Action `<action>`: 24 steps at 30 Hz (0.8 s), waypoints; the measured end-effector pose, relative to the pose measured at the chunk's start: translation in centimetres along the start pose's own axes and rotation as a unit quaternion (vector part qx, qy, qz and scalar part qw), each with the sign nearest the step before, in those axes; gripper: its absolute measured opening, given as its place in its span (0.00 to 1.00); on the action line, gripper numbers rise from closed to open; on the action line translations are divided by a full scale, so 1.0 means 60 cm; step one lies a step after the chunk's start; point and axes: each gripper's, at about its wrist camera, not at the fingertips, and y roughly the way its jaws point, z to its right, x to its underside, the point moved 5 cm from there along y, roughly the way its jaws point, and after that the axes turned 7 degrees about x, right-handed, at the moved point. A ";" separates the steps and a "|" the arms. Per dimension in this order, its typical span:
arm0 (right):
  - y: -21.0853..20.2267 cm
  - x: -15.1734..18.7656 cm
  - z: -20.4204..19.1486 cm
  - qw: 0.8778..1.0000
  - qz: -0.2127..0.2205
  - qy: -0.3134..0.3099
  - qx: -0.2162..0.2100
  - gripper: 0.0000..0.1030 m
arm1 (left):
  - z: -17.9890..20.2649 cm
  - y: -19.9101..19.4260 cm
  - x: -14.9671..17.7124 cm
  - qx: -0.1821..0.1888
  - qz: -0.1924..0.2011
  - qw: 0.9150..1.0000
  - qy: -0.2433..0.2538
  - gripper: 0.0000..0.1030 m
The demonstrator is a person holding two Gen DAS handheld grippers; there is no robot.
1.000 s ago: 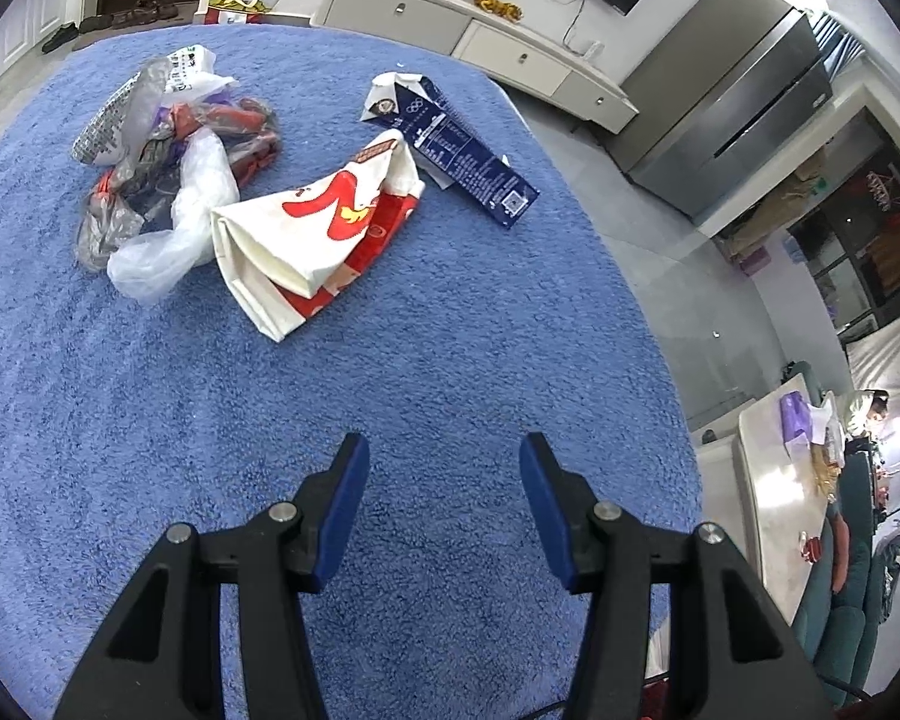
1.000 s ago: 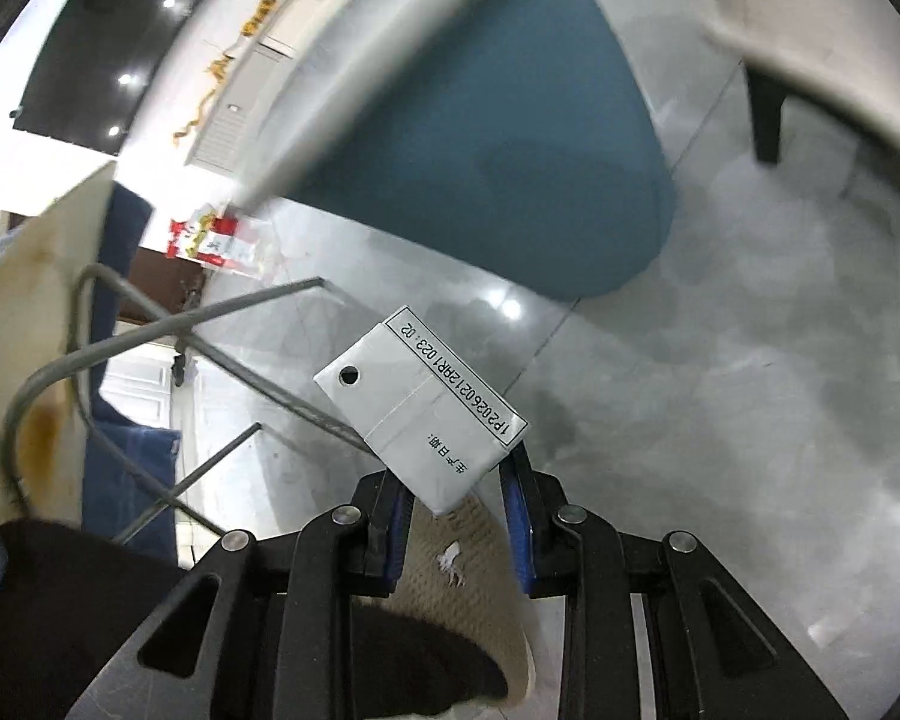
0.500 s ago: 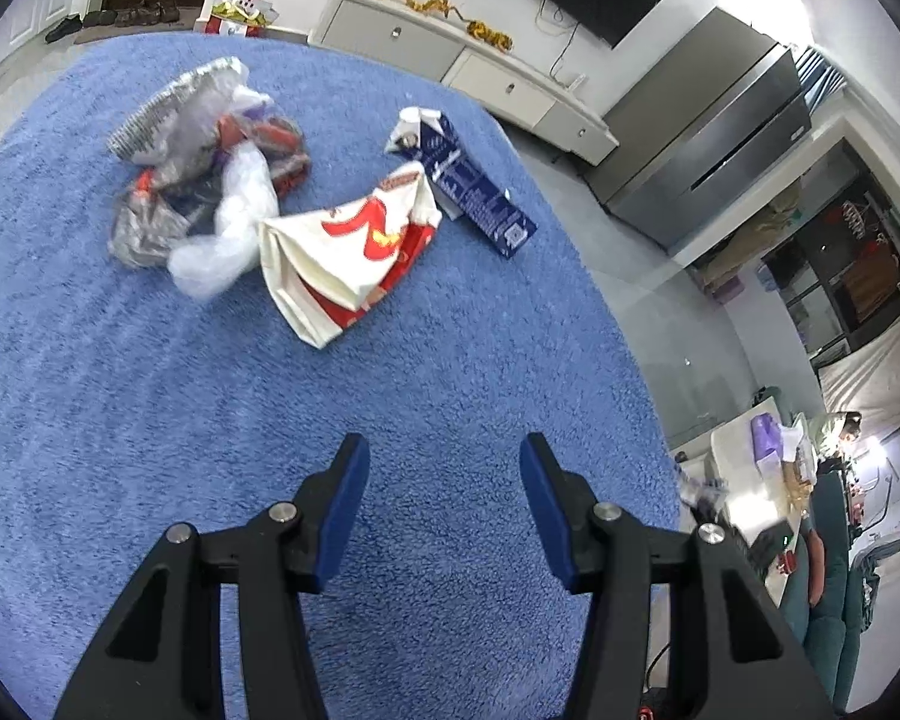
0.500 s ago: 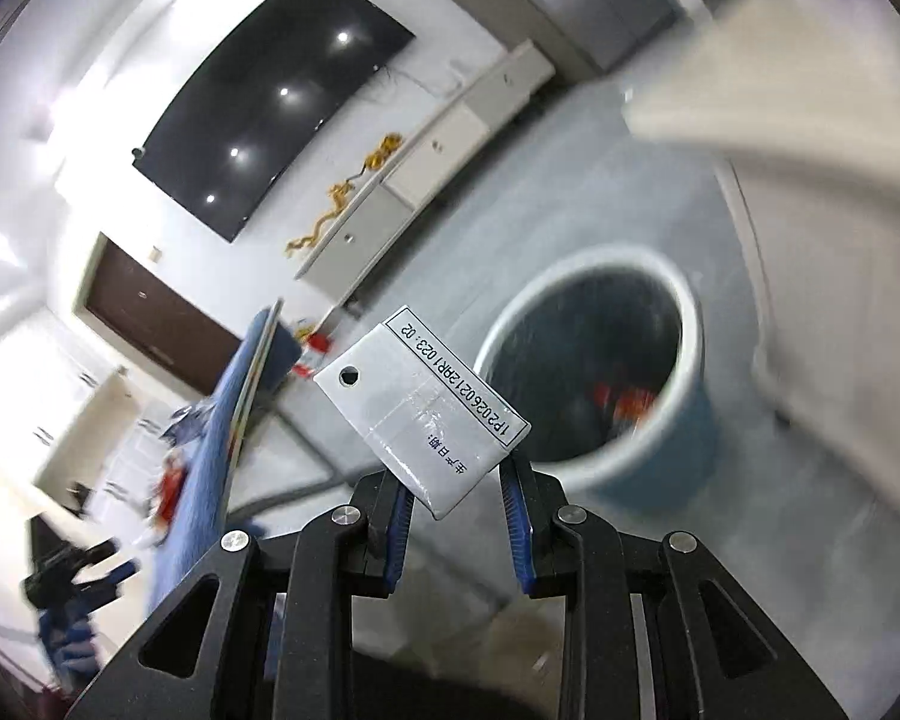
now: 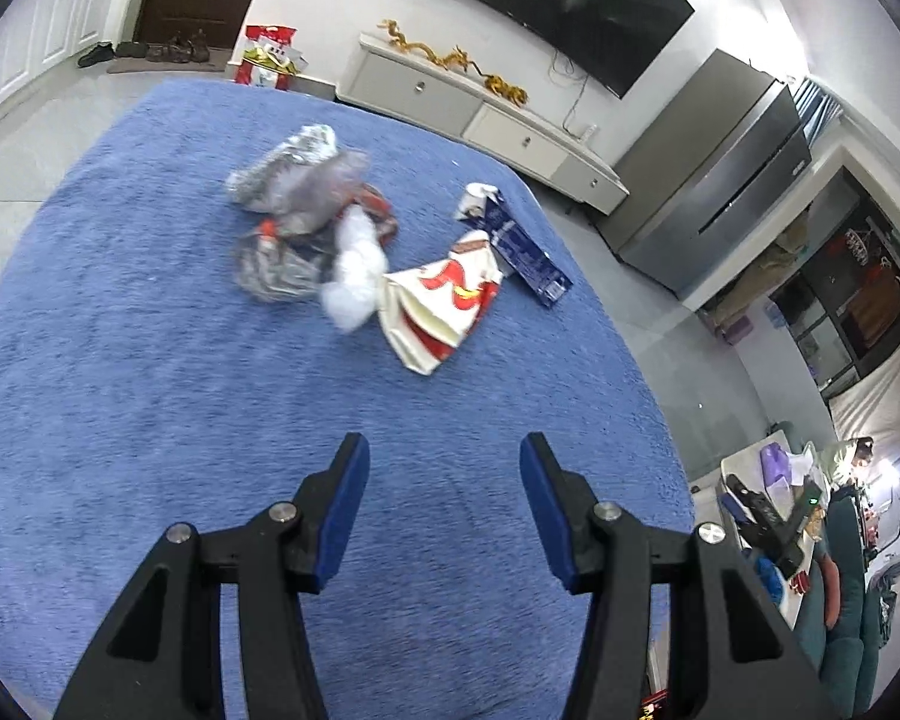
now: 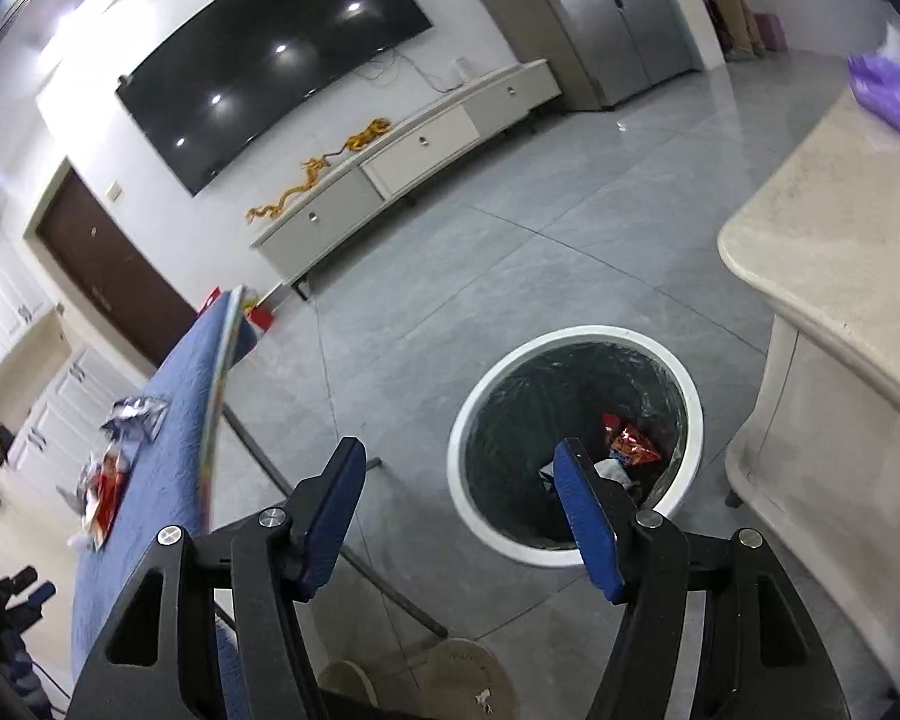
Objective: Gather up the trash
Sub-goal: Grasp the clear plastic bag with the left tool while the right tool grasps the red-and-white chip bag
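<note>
In the left wrist view a pile of trash lies on the blue cloth of the table [image 5: 150,420]: crumpled foil and plastic bags [image 5: 306,228], a white and red paper bag [image 5: 438,312] and a dark blue carton [image 5: 522,252]. My left gripper [image 5: 444,468] is open and empty, above the cloth short of the pile. In the right wrist view my right gripper [image 6: 459,480] is open and empty above a round white-rimmed trash bin [image 6: 570,552] with a black liner. Red wrappers [image 6: 630,447] and a pale carton lie inside the bin.
The blue table [image 6: 168,420] shows at the left of the right wrist view, with trash [image 6: 108,474] on it. A cream stone counter [image 6: 840,276] stands right of the bin. A TV cabinet [image 6: 414,150] lines the far wall across grey floor tiles.
My right gripper swung over the bin, opened and let go of the white carton it held. My left gripper drew back from the trash pile and stayed open.
</note>
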 end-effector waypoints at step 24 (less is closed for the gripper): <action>-0.111 0.007 -0.452 0.959 0.001 -0.260 -0.116 0.63 | -0.116 -0.097 -0.031 -0.044 0.035 0.997 0.045 0.49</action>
